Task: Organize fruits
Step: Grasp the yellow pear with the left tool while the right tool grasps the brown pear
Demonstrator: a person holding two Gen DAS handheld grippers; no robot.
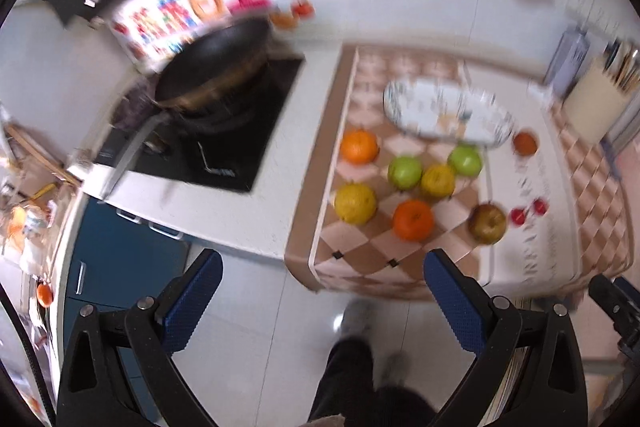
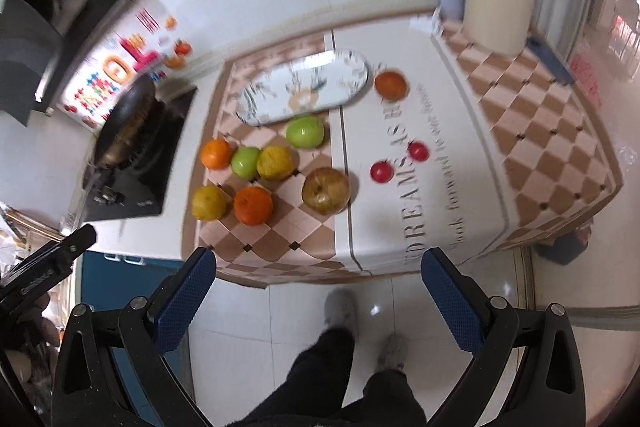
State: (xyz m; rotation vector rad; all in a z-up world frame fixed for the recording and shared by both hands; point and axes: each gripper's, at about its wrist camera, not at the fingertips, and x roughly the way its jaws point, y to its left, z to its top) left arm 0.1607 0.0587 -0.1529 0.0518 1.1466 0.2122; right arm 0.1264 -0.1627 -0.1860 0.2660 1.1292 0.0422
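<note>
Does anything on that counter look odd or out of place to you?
Mostly the empty oval plate: every fruit lies loose on the checked cloth around it. One orange sits apart to the plate's right, and the brownish apple looks discoloured, perhaps bruised. Nothing is spilled or tipped over. Both grippers are open and empty.

Both tongs, left (image 1: 322, 289) and right (image 2: 318, 285), share one build: black angular arms with silver screws, tipped with blue textured pads (image 2: 186, 301). The person wears dark trousers (image 2: 320, 379) and pale shoes (image 2: 340, 309).
</note>
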